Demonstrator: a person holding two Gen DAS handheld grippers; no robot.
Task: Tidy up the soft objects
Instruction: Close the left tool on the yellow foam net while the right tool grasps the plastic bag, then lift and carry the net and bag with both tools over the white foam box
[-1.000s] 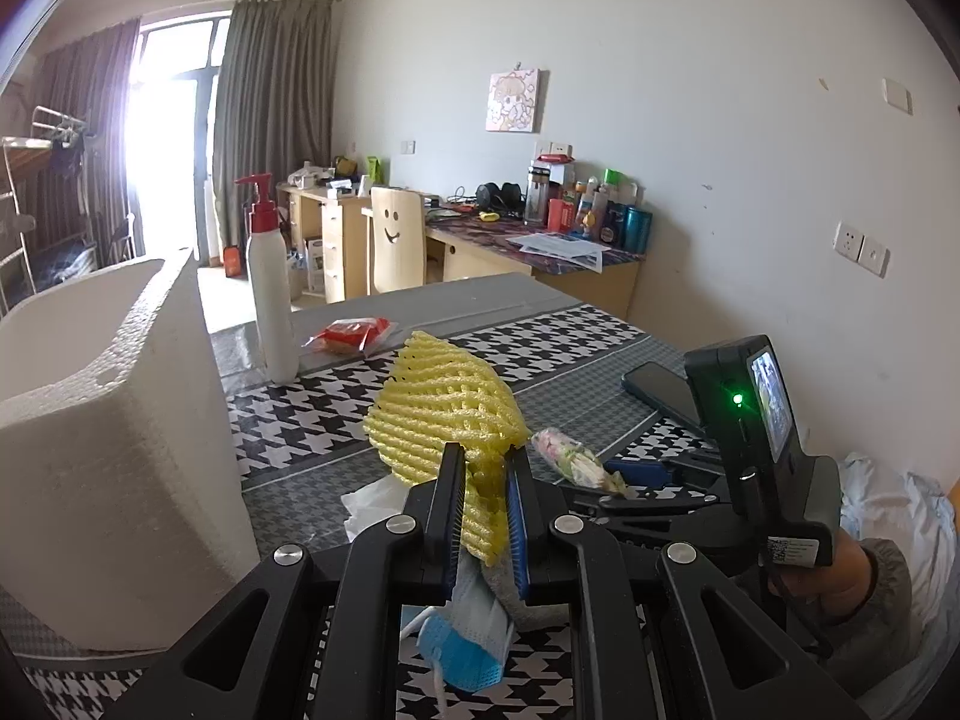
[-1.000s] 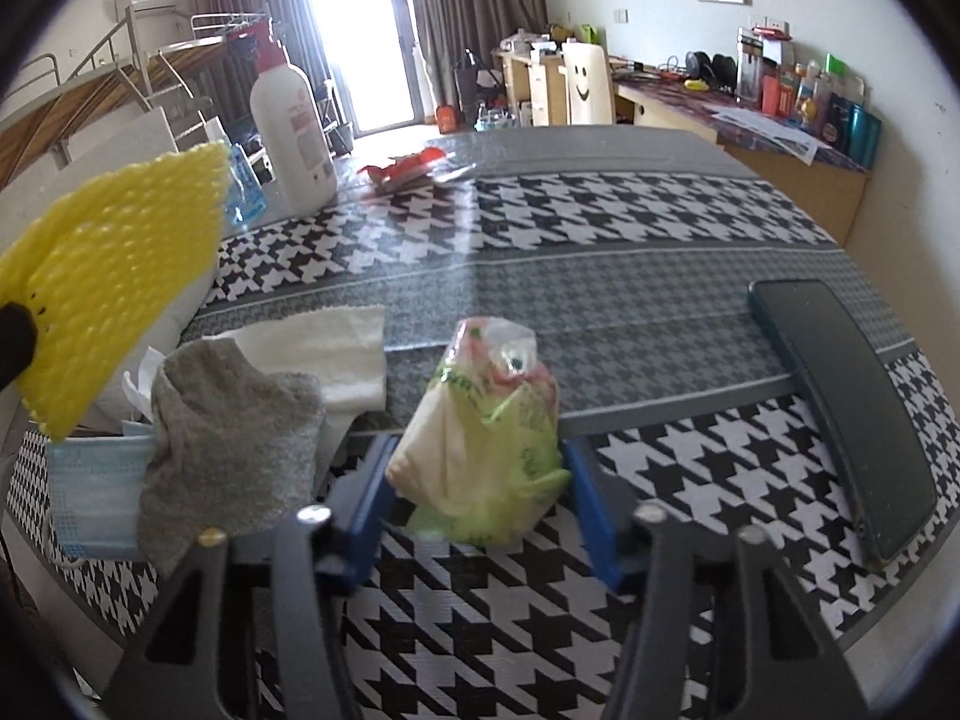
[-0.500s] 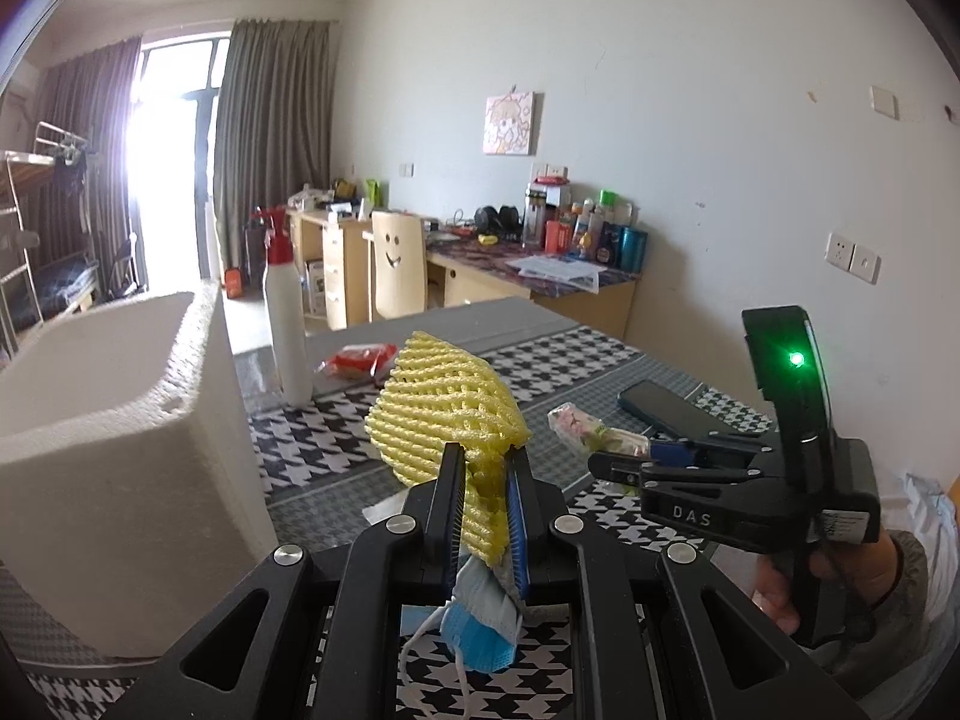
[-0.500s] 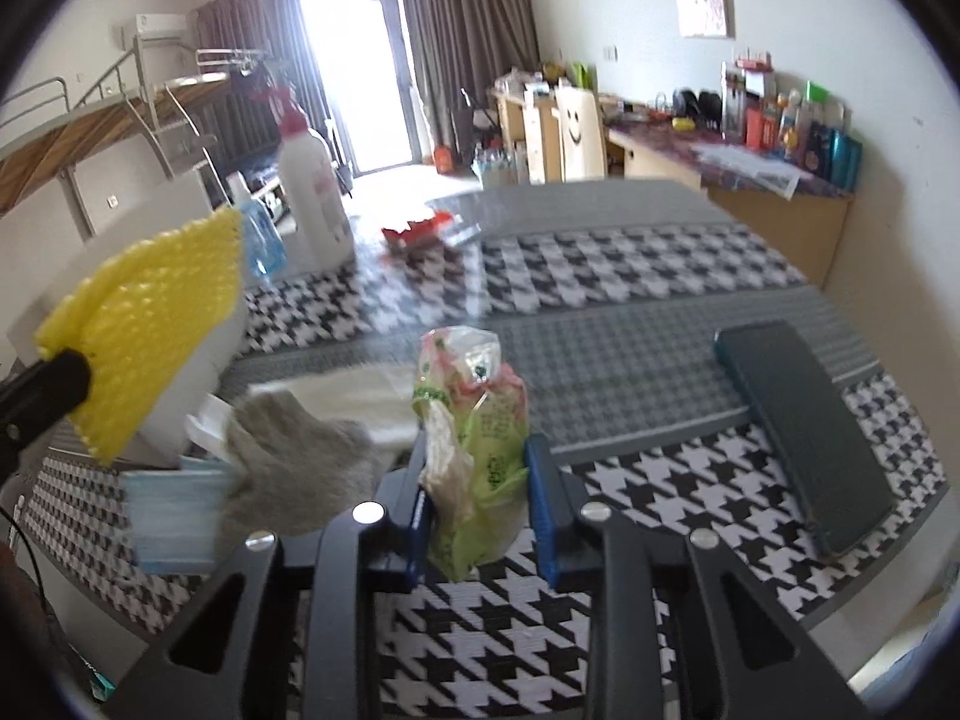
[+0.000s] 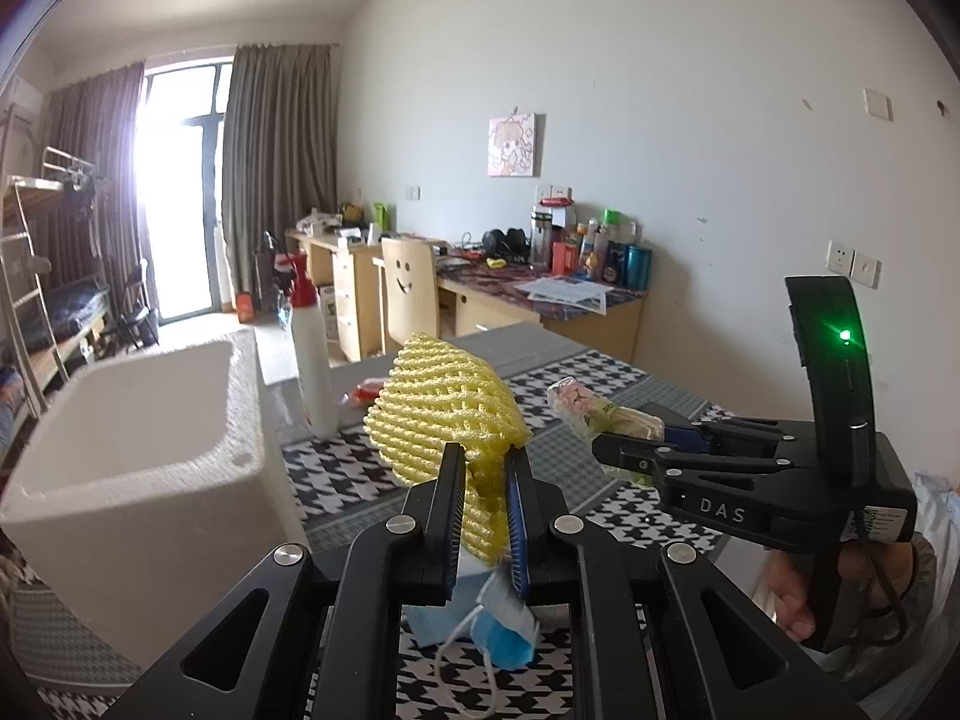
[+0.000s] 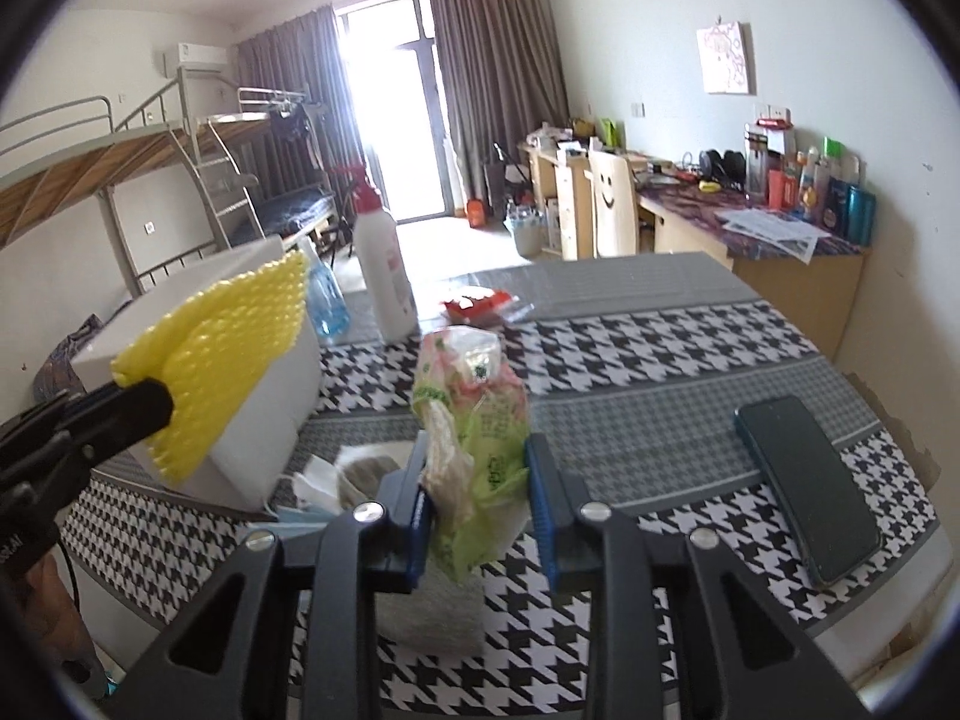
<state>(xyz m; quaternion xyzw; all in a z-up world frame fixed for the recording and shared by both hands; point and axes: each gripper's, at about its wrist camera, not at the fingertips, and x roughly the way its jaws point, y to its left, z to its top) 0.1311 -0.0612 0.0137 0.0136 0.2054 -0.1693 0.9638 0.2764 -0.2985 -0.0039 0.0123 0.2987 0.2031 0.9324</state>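
Note:
My left gripper [image 5: 483,468] is shut on a yellow foam fruit net [image 5: 441,414], held in the air above the table. The net also shows in the right wrist view [image 6: 228,354], beside the white foam box [image 6: 252,420]. My right gripper [image 6: 477,480] is shut on a green and pink plastic tissue packet [image 6: 471,414], lifted off the table; the packet shows in the left wrist view too [image 5: 594,411]. A blue face mask [image 5: 501,630], a grey cloth [image 6: 366,474] and a white tissue [image 6: 318,474] lie on the table below.
The white foam box [image 5: 132,450] stands open at the left. A white pump bottle [image 6: 384,276], a blue bottle [image 6: 327,306] and a red packet [image 6: 480,306] sit further back. A dark phone [image 6: 807,486] lies at the right on the houndstooth tablecloth [image 6: 660,348].
Both grippers have risen well above the table. The right gripper closed on the tissue packet and lifted it. The left gripper kept hold of the yellow net.

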